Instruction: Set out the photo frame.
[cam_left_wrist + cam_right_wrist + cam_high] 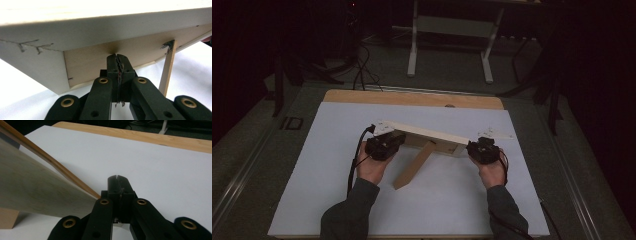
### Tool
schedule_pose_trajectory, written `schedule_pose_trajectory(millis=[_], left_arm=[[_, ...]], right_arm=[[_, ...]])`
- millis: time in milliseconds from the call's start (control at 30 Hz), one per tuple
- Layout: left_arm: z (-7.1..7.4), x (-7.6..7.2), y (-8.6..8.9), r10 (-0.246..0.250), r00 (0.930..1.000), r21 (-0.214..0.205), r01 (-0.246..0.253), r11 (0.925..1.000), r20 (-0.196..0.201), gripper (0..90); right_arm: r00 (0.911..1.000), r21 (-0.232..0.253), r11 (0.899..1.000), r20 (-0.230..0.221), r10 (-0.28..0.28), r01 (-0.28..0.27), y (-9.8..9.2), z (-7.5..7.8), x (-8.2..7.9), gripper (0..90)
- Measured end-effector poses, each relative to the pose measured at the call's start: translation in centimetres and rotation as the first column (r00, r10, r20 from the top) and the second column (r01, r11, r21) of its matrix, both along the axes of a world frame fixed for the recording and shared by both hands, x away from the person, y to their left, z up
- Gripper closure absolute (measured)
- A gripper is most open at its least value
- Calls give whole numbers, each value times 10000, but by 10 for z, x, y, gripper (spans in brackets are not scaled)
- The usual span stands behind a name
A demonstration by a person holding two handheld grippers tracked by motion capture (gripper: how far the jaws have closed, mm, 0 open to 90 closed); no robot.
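— Pale wood is what we have between us: a wooden frame (pixel 427 136) held off the white sheet (pixel 332 200) that covers the table (pixel 412 98), one long board across the top and a slanted leg (pixel 414 165) running from it down toward us.

— And our claws?

— We have the left gripper (pixel 385 145) at the frame's left end. In the left gripper view its jaws are pressed together, tips right up against the underside of the inner panel (pixel 100 60); we cannot tell whether they pinch anything there.

— The right one?

— Our right gripper (pixel 482 150) sits at the frame's right end. In the right gripper view its jaws are pressed together too, with the board (pixel 32 187) slanting past on their left, just beside them. Nothing visible lies between them.

— Where does the leg meet the frame?

— Under the board, at a dark scribbled mark (pixel 168 46) in the left gripper view.
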State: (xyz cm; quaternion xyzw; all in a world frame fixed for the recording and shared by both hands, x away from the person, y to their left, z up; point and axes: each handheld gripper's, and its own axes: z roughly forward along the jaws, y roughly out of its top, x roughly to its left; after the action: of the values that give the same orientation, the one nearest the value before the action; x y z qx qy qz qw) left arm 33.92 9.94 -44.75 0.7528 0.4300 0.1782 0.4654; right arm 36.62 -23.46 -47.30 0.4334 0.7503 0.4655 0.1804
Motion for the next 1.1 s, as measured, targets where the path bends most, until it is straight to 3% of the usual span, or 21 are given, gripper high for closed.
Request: schedule_pose_trajectory(millis=[700,1100], left_arm=[[6,3,-16,-295,9996,-34,295,9996,-8,899],[12,-2,-31,-722,9973,-69,723,9974,147,898]], right_arm=[[9997,-162,9996,57,240,-239,4,-1,-8,900],[9994,-232,9992,69,339,-338,6,-1,-11,900]])
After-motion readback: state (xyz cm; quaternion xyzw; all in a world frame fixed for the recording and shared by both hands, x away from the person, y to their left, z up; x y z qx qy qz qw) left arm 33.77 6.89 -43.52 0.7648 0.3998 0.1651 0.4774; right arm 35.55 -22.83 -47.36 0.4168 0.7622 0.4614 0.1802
